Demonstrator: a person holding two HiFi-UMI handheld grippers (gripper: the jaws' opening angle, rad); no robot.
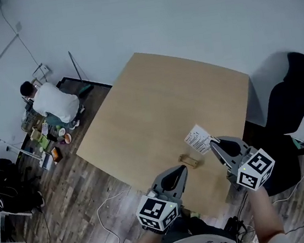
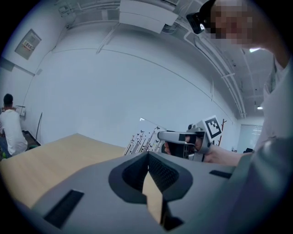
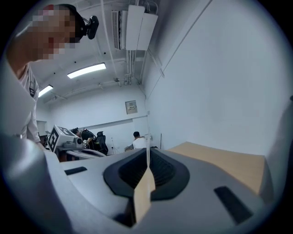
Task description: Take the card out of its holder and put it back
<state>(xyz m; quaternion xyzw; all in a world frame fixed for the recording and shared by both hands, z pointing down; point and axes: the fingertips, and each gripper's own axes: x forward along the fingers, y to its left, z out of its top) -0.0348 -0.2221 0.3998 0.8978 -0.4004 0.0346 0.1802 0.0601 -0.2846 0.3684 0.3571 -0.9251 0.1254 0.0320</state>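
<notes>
A small wooden card holder (image 1: 189, 161) lies on the light wooden table (image 1: 161, 106) near its front edge. My right gripper (image 1: 212, 142) is shut on a white printed card (image 1: 197, 139), which it holds in the air just above and right of the holder. In the right gripper view the card (image 3: 147, 157) shows only as a thin upright edge between the closed jaws. The left gripper view shows the same card (image 2: 145, 134) sticking out from the right gripper (image 2: 160, 135). My left gripper (image 1: 181, 170) is shut and empty, its tips close to the holder's left end.
A black office chair (image 1: 293, 99) stands right of the table. A person in a white shirt (image 1: 55, 103) crouches on the wood floor at far left among clutter (image 1: 49, 145). A white cable (image 1: 106, 218) lies on the floor by the table's near corner.
</notes>
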